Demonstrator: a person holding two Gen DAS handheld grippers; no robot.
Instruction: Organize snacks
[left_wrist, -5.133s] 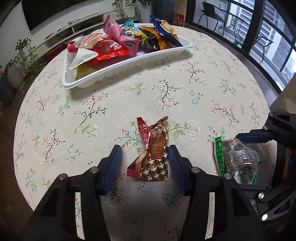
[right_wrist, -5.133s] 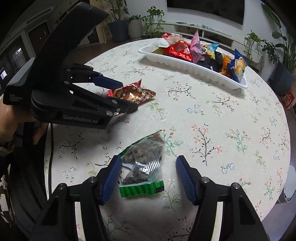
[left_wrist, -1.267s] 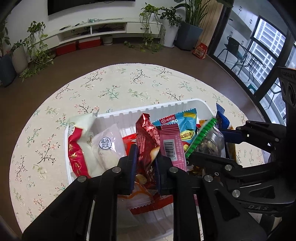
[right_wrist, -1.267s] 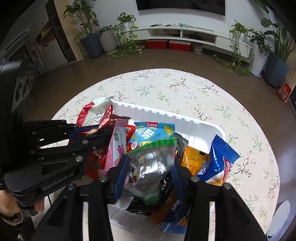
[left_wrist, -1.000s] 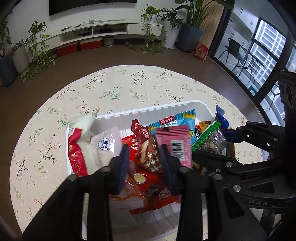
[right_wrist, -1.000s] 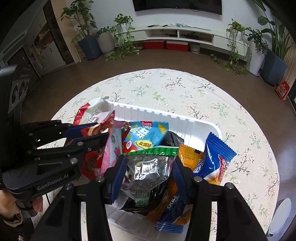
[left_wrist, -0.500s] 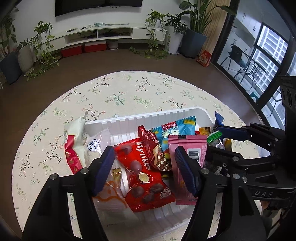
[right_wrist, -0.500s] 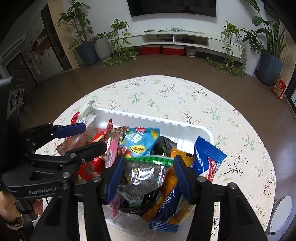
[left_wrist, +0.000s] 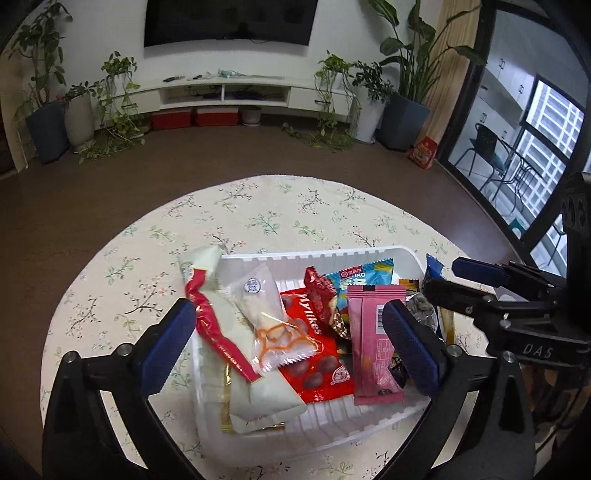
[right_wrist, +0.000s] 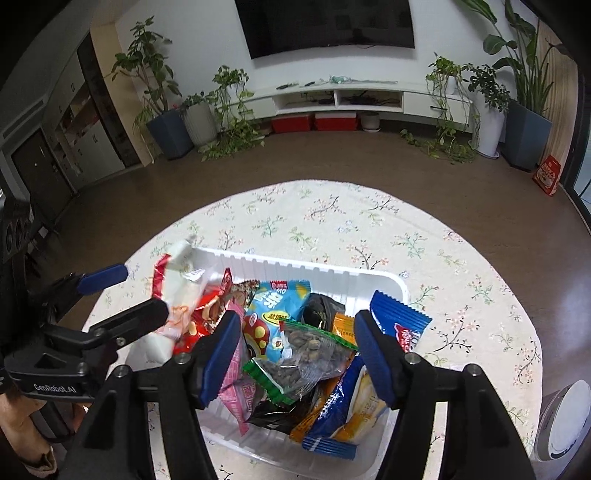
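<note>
Blue pads are standing nearest to us in both views, so we are beginning with them. Our left gripper (left_wrist: 288, 339) is opening wide and its pads are pressing on nothing; the red chocolate bag (left_wrist: 314, 354) and the pink packet (left_wrist: 373, 354) are lying below the gap, loose in the white tray (left_wrist: 332, 428). Our right gripper (right_wrist: 295, 347) is opening too, and the clear packet with green edges (right_wrist: 303, 354) is lying free between and under its pads, on top of the other snacks.

Going a little farther, we are seeing the tray with its long side running left to right across both views, directly under and in front of the two grippers. The left gripper is hanging over the left half, the right gripper over the right half, beside the blue packet (right_wrist: 399, 325) that is leaning on the right end.

Beyond the tray, the flowered tablecloth (left_wrist: 280, 210) is showing no loose snack in either view. We are judging that both packets are delivered and that the next move is a retreat toward us. What lies on the table behind the grippers we cannot tell.
</note>
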